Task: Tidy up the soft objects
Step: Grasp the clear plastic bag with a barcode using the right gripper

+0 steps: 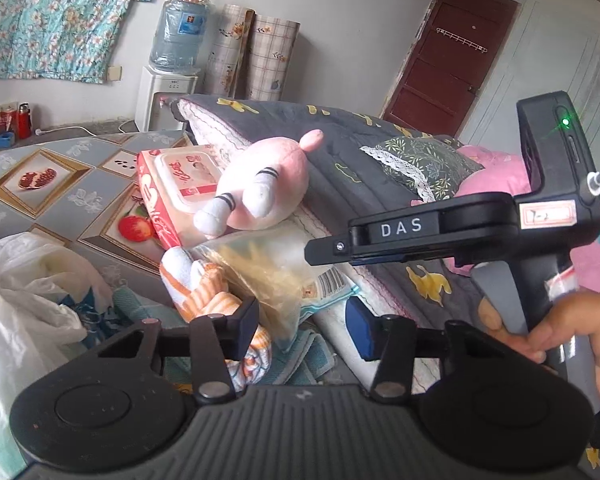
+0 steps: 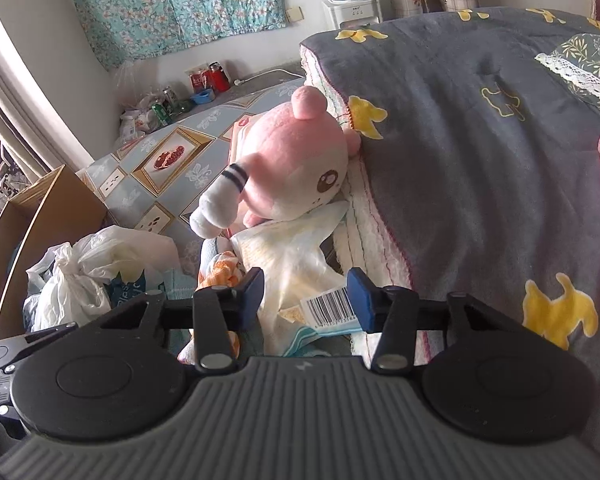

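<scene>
A pink plush bear [image 1: 266, 184] lies on the bed against a folded grey quilt [image 1: 340, 148]; it also shows in the right wrist view [image 2: 296, 160]. Below it lie a crinkled clear plastic pack with a barcode [image 2: 300, 268] and an orange striped soft toy [image 1: 204, 296]. My left gripper [image 1: 304, 328] is open, low over the pack and the striped toy. My right gripper [image 2: 306, 296] is open, its fingers on either side of the pack's barcode end. Its body shows at the right of the left wrist view [image 1: 440, 232].
A red and white tissue pack [image 1: 172, 188] lies behind the bear. White plastic bags [image 2: 96, 272] and a cardboard box [image 2: 32, 232] are at the left. A patterned pillow [image 1: 420, 164] and pink cloth [image 1: 496, 176] lie on the quilt. A water dispenser [image 1: 168, 92] stands by the wall.
</scene>
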`<state>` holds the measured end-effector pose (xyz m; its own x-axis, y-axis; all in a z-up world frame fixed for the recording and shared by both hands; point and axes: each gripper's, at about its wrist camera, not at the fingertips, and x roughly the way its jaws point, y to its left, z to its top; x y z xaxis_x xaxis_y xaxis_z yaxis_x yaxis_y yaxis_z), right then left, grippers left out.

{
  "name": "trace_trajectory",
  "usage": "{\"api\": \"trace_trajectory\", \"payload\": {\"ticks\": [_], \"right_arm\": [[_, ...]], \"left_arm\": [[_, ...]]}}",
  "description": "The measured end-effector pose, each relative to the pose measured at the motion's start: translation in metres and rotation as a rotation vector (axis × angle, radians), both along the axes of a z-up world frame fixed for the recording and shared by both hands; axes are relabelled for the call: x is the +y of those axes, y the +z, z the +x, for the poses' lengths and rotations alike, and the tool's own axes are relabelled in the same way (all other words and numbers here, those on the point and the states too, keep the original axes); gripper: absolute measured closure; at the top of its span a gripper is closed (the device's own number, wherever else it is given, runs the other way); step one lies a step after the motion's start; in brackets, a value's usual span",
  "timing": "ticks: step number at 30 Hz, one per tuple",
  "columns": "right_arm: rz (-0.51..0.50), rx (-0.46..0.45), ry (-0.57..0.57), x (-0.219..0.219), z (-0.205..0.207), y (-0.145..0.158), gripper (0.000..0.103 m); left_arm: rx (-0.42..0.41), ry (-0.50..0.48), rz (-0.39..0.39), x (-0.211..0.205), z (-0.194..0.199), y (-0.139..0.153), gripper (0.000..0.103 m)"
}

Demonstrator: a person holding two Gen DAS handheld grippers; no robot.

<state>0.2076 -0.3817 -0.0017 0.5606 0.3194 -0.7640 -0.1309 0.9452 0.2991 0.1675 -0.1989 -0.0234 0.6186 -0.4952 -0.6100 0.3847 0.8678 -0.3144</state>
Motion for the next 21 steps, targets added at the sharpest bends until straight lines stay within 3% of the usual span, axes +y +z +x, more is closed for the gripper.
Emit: {"api": "trace_trajectory", "payload": {"ticks": [14, 21], "right_arm": [[0.073, 0.122, 0.028, -0.007, 0.043, -0.036, 0.059], [0.119, 0.159, 0.029, -0.002, 0.048, -0.05, 0.058]], "left_arm": [[0.22, -0.011, -0.032, -0.021, 0.06, -0.038, 0.05], [0.265, 0.017, -0.052, -0.026, 0.075, -0.043, 0.047]]}}
